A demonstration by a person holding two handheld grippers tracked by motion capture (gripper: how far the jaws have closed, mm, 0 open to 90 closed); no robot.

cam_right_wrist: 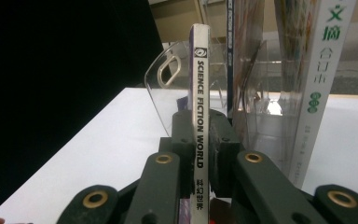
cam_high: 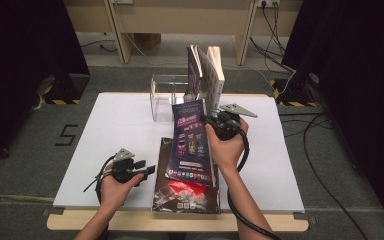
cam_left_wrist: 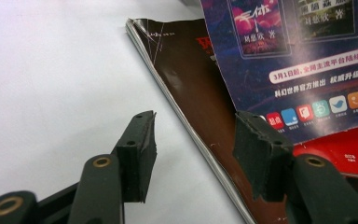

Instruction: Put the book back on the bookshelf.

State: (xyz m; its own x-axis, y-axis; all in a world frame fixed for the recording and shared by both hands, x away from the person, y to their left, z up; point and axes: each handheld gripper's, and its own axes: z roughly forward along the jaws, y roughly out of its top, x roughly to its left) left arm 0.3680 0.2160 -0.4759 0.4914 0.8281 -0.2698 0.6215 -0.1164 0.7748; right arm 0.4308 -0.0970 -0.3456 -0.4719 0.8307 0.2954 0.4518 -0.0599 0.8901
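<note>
Right now the right gripper [cam_high: 215,125] has its jaws clamped on the spine of a purple magazine [cam_high: 191,142], lifted off the white surface [cam_high: 115,130] (spine reading "Science Fiction World"), near the clear rack [cam_high: 162,97]. Meanwhile the left gripper [cam_high: 147,170], jaws wide apart and empty, sits beside a brown magazine [cam_high: 185,197] lying flat.
</note>
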